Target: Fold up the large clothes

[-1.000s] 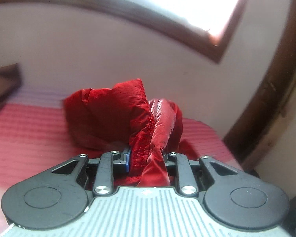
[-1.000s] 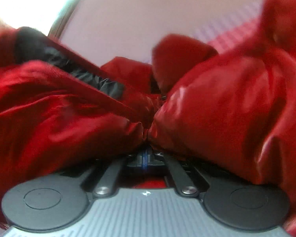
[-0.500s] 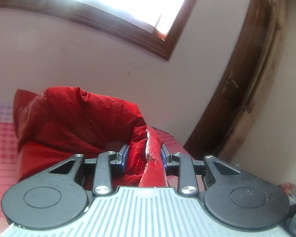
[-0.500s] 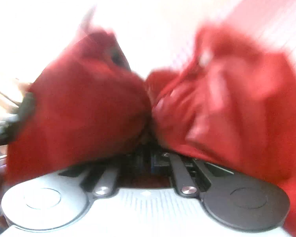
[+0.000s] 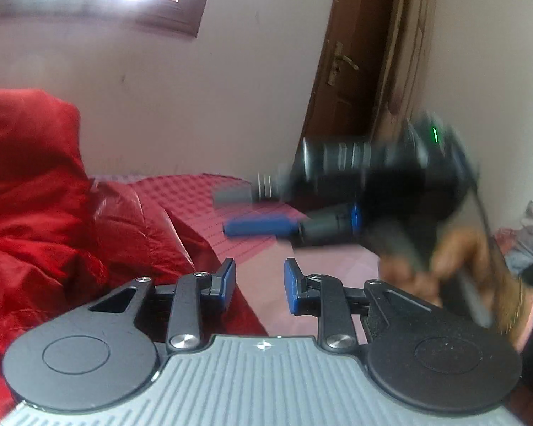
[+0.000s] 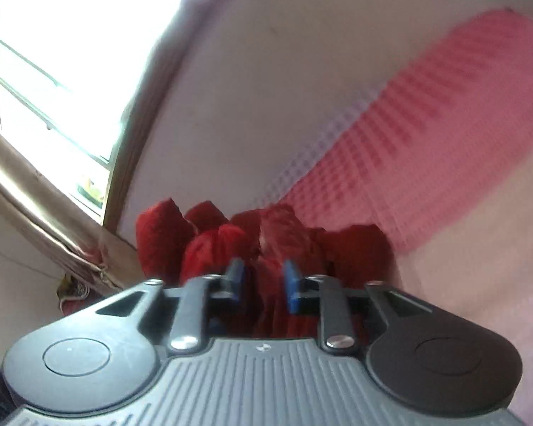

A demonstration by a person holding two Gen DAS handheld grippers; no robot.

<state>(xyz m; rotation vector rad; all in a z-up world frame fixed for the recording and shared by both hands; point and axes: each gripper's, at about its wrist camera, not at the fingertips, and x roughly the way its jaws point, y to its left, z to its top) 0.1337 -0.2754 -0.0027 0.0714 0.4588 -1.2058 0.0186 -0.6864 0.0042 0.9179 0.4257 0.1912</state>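
The bed [image 5: 202,191] is bare along its right edge up to the far wall. The red garment [image 5: 35,195] heaps over its left side. The right gripper [image 5: 238,213] crosses above the far right corner.

A pink-and-red checked bedcover [image 5: 209,191] spreads below a pale wall [image 5: 195,99]. A brown-framed window [image 5: 131,3] glows bright at the upper left, and a dark wooden door [image 5: 351,71] with a brass handle [image 5: 341,62] stands at the right.
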